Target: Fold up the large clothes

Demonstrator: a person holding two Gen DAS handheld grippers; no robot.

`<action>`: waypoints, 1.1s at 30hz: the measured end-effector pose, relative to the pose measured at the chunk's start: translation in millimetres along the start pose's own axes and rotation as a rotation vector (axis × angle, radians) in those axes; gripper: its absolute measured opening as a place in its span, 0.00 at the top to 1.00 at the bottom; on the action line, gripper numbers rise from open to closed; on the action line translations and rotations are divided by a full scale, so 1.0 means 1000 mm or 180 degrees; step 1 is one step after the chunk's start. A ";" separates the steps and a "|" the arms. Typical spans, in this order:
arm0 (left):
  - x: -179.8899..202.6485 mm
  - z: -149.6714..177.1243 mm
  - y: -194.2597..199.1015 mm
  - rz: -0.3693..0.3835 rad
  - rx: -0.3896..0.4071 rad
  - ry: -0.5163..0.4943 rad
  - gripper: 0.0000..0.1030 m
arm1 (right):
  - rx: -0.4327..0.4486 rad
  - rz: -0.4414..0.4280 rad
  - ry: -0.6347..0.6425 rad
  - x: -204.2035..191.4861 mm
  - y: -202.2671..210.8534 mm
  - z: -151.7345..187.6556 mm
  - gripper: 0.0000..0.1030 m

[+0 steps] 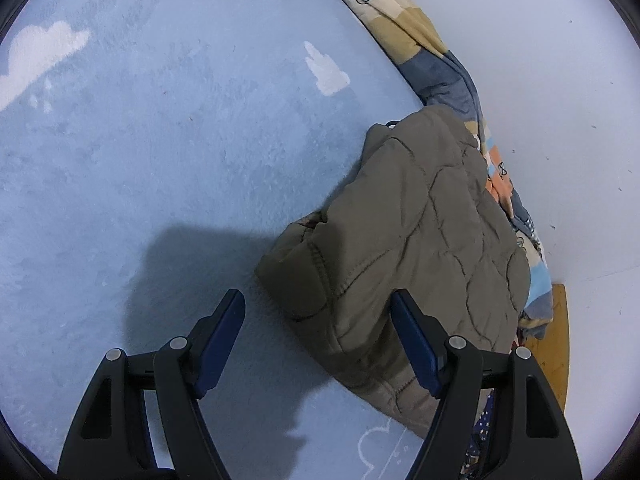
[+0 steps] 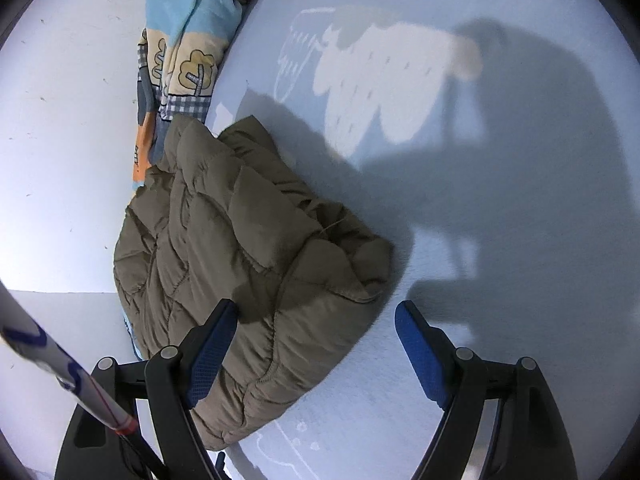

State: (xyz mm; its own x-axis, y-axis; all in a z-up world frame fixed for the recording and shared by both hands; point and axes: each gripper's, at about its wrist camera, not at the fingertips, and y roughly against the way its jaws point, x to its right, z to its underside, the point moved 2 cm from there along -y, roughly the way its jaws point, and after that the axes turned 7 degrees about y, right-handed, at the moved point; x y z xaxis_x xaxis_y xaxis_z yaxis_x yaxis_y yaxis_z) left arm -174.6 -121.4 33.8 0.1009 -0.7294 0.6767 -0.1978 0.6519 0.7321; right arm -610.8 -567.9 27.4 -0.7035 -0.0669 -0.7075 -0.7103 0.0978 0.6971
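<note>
An olive quilted puffer jacket (image 1: 404, 248) lies folded into a compact bundle on a light blue bed sheet (image 1: 160, 160), close to the bed's edge by the wall. My left gripper (image 1: 318, 300) is open and empty, above the jacket's near corner. In the right wrist view the same jacket (image 2: 248, 264) lies left of centre on the sheet (image 2: 480, 240). My right gripper (image 2: 316, 312) is open and empty, hovering over the jacket's near edge. Neither gripper holds fabric.
A patterned quilt (image 1: 424, 36) is bunched along the bed edge against the white wall (image 1: 560, 100); it also shows in the right wrist view (image 2: 180, 48). A wooden piece (image 1: 554, 344) shows by the bed. A white striped rod (image 2: 60, 368) crosses the right view's lower left.
</note>
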 end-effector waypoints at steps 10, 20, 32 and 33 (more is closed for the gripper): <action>0.013 -0.007 -0.026 0.0044 0.0144 -0.0218 0.27 | 0.0046 -0.0313 0.0150 -0.003 -0.030 -0.010 0.22; 0.087 0.027 -0.013 -0.0983 0.0881 -0.1911 0.59 | 0.0402 0.0934 0.1816 -0.093 -0.014 0.007 0.62; 0.107 0.032 0.008 -0.0995 0.1121 -0.2187 0.62 | 0.0653 0.1452 0.2516 -0.126 0.006 0.030 0.64; 0.108 0.032 0.010 -0.0990 0.1125 -0.2197 0.62 | 0.0657 0.1458 0.2525 -0.129 0.004 0.031 0.64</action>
State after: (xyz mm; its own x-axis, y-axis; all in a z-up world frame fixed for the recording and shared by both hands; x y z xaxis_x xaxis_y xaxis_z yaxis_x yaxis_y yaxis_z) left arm -197.4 -200.4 111.6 -0.3960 -0.9036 0.1633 -0.5655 0.3800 0.7320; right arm -522.2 -528.1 118.3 -0.7774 -0.6283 -0.0303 -0.3958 0.4512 0.7998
